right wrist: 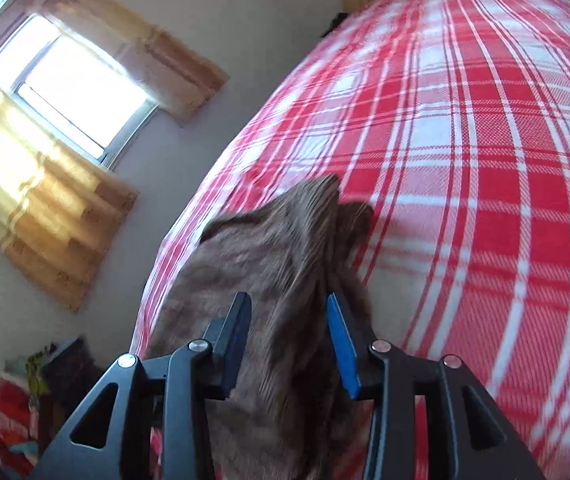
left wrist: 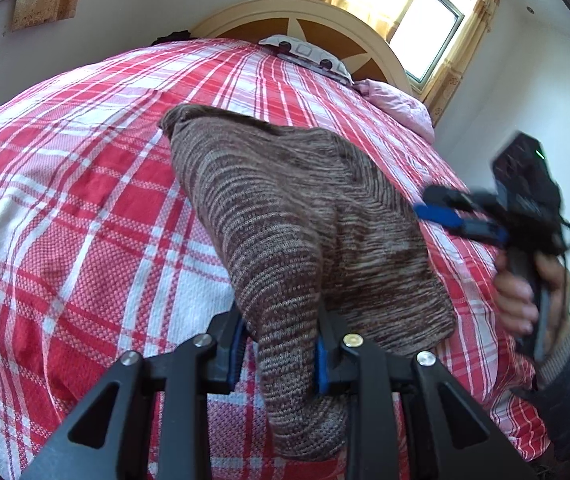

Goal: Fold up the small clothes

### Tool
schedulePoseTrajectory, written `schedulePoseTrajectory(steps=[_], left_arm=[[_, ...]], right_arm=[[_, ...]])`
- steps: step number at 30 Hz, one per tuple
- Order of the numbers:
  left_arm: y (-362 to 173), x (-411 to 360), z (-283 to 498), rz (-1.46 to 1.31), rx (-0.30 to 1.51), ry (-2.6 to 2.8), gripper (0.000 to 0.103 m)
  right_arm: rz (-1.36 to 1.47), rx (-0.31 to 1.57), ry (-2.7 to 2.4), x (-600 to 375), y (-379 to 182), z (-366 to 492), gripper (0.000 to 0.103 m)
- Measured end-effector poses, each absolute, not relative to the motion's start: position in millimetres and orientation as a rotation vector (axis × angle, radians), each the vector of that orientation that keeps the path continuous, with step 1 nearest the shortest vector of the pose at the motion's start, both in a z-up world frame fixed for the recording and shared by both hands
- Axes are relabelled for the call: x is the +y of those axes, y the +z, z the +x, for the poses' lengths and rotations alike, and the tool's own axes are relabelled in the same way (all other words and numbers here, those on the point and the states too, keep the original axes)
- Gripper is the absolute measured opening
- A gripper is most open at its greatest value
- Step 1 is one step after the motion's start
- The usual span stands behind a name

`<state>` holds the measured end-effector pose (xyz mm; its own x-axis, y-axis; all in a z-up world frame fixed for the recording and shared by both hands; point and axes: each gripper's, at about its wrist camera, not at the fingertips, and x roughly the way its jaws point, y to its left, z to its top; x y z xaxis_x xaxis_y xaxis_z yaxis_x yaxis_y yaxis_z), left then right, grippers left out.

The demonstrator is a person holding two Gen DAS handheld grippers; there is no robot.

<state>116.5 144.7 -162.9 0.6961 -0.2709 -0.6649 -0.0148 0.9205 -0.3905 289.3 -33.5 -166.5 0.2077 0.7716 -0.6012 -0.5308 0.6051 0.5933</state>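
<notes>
A brown striped knit garment lies partly folded on the red and white checked bed cover. My left gripper is shut on a raised fold of it at the near end. In the left wrist view, my right gripper hovers at the garment's right edge, held by a hand, and is blurred. In the right wrist view, my right gripper has its jaws apart. The garment runs between them, and the pads do not press on it.
The checked cover spans the whole bed. A wooden headboard, a pillow and a pink quilt sit at the far end. Curtained windows are in the walls. Colourful clutter lies on the floor beside the bed.
</notes>
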Motion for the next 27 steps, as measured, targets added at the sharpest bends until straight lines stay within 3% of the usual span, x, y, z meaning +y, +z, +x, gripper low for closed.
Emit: schedulePoseTrajectory(steps=[1, 4, 5, 6, 10, 13, 14, 15, 19, 21, 27], left_arm=[[-163, 145, 116, -0.382, 0.792, -0.140, 0.032], [-163, 139, 114, -0.339, 0.790, -0.092, 0.044], [-163, 134, 114, -0.295, 0.801, -0.055, 0.053], [-164, 132, 113, -0.271, 0.809, -0.036, 0.060], [-163, 127, 107, -0.233, 0.828, 0.028, 0.065], [-127, 133, 102, -0.221, 0.685, 0.104, 0.065], [-119, 135, 107, -0.189, 0.660, 0.145, 0.071], [-117, 135, 114, -0.160, 0.663, 0.169, 0.078], [-150, 145, 147, -0.128, 0.815, 0.220, 0.081], [-160, 155, 146, -0.166, 0.784, 0.212, 0.099], [-163, 183, 125, -0.378, 0.754, 0.149, 0.099]], right_arm=[[0.254, 1.007, 0.934, -36, -166, 275, 0.059], [0.084, 0.978, 0.899, -35, -173, 233, 0.059], [0.009, 0.981, 0.852, -32, -179, 225, 0.058], [-0.056, 0.996, 0.804, -28, -187, 219, 0.045], [-0.076, 0.975, 0.730, -31, -197, 210, 0.040], [-0.146, 0.960, 0.696, -31, -194, 200, 0.040], [-0.169, 0.959, 0.692, -30, -194, 198, 0.040], [-0.171, 0.964, 0.689, -30, -194, 198, 0.040], [-0.121, 0.968, 0.685, -37, -195, 197, 0.040], [-0.099, 0.957, 0.677, -42, -194, 192, 0.040], [-0.011, 0.929, 0.672, -53, -191, 181, 0.042]])
